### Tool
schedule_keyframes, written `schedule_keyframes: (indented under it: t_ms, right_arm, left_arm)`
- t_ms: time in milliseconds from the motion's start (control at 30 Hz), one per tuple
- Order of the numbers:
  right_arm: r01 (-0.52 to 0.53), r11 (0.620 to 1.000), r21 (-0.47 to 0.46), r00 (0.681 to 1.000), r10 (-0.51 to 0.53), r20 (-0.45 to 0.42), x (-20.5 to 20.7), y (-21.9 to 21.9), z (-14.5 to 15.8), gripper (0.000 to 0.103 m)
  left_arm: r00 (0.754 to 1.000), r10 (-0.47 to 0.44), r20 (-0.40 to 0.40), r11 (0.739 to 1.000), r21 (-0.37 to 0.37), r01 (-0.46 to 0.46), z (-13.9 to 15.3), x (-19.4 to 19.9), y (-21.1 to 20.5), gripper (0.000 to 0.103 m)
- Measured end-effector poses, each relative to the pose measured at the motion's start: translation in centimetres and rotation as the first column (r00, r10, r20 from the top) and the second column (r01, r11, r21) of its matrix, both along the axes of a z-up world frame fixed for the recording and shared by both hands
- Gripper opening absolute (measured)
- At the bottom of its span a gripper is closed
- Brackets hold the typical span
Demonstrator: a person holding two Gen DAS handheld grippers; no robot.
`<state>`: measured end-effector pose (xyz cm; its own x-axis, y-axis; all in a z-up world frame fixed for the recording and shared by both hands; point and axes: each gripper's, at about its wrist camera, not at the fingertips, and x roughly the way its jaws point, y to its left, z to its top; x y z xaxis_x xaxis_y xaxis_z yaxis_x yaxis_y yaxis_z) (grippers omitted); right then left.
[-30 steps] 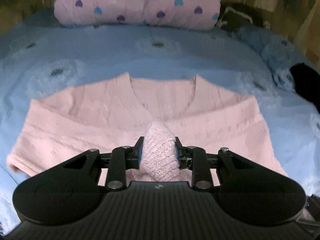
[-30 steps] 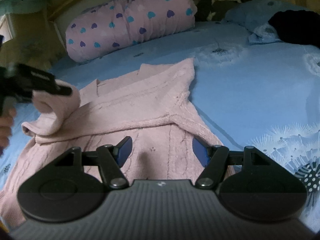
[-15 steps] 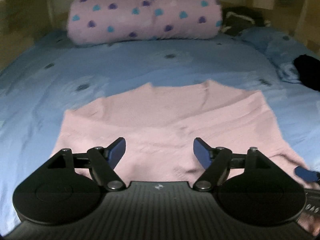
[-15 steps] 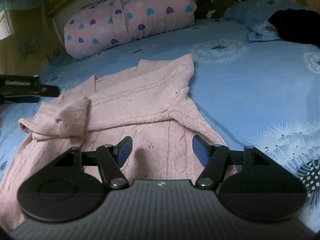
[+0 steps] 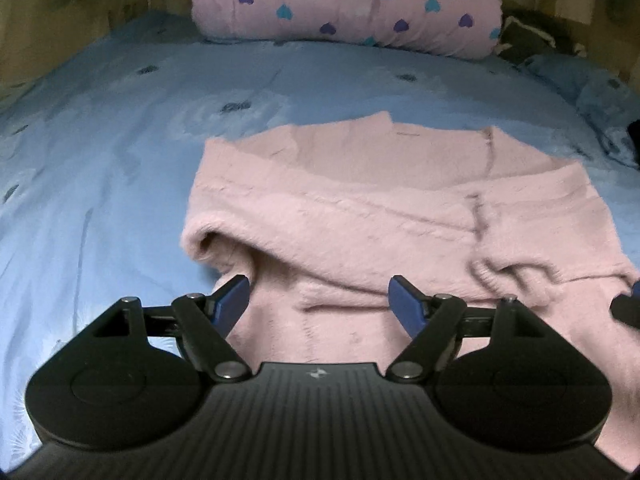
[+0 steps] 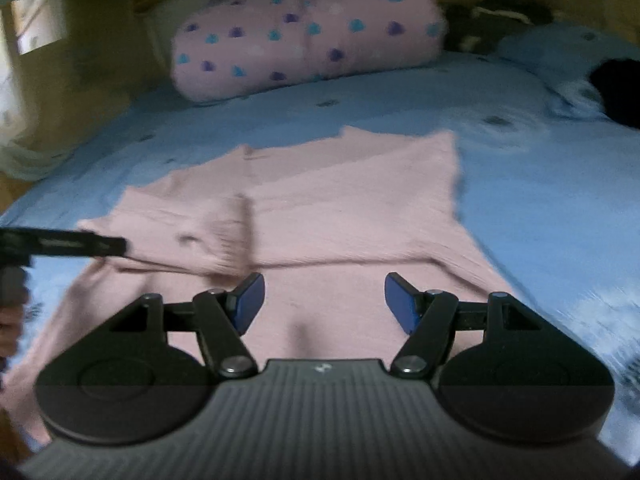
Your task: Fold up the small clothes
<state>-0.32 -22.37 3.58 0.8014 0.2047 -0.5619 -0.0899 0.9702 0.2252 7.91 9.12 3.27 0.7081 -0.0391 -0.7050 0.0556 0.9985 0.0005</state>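
Now both sleeves lie folded across the pink sweater (image 5: pixel 400 216), so left gripper (image 5: pixel 320 300) and right gripper (image 6: pixel 324 300) hover wide, empty.

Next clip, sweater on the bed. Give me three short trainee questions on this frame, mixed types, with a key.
1. True or false: the left gripper is clamped on the pink sweater.
2. Multiple choice: the folded-in sleeve lies A) across the sweater's body, B) off the bed, C) under the heart-print pillow.
3. Fill in: the sweater lies on a ___ bedsheet.

Key: 1 false, its fingers are apart with nothing between them; 2 A; 3 blue.
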Motion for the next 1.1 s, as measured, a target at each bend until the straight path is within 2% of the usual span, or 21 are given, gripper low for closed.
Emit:
schedule_keyframes:
  t_ms: [167, 367, 533, 600, 633, 667, 733, 800, 900, 967, 1100]
  right_arm:
    - [-0.089, 0.992, -0.086, 0.995, 0.092, 0.03, 1.8, 4.3, 1.3, 0.068]
    - [-0.148, 0.972, -0.182, 0.987, 0.157, 0.037, 4.2, 7.9, 1.6, 0.068]
    - [-0.132, 0.952, -0.275, 0.989, 0.147, 0.034, 4.8, 8.7, 1.2, 0.068]
    - [-0.141, 0.946, -0.293, 0.989, 0.149, 0.005, 5.1, 8.6, 0.8, 0.067]
    - [-0.156, 0.939, -0.305, 0.987, 0.16, -0.012, 5.6, 8.7, 0.5, 0.061]
    - [-0.163, 0.933, -0.32, 0.986, 0.166, -0.018, 5.8, 8.8, 0.3, 0.05]
    - [-0.139, 0.928, -0.345, 0.989, 0.146, -0.005, 6.4, 8.9, 0.1, 0.045]
    - [-0.049, 0.941, -0.336, 0.998, 0.059, 0.018, 7.0, 8.0, 0.2, 0.045]
    - [0.073, 0.954, -0.292, 0.997, -0.072, 0.014, 7.7, 5.7, 0.0, 0.045]
    - [0.088, 0.966, -0.243, 0.995, -0.096, -0.024, 7.8, 3.9, -0.3, 0.046]
    - [0.083, 0.986, -0.147, 0.995, -0.09, -0.044, 6.6, 1.6, -0.2, 0.047]
  left_arm:
    - [0.999, 0.039, -0.029, 0.999, -0.01, -0.04, -1.6, 0.1, 1.6, 0.081]
    - [0.998, 0.059, -0.02, 0.998, -0.024, -0.06, -1.9, 0.1, 2.2, 0.081]
    - [0.997, 0.077, -0.025, 0.996, -0.051, -0.078, -1.8, 0.7, 2.2, 0.081]
    - [0.996, 0.087, -0.027, 0.995, -0.052, -0.089, -2.0, 0.9, 2.2, 0.081]
    - [0.995, 0.092, -0.026, 0.994, -0.052, -0.093, -2.0, 1.0, 2.2, 0.081]
    - [0.995, 0.096, -0.026, 0.994, -0.052, -0.098, -2.1, 1.0, 2.2, 0.081]
    - [0.994, 0.106, -0.03, 0.993, -0.053, -0.108, -2.2, 1.0, 2.4, 0.081]
    - [0.993, 0.114, -0.041, 0.991, -0.061, -0.117, -2.3, 0.9, 2.9, 0.081]
    - [0.99, 0.127, -0.063, 0.983, -0.123, -0.134, -2.2, 0.5, 3.8, 0.081]
    - [0.989, 0.142, -0.052, 0.979, -0.138, -0.148, -1.9, 0.1, 4.2, 0.081]
    - [0.984, 0.17, -0.044, 0.975, -0.134, -0.175, -1.8, 0.2, 4.3, 0.081]
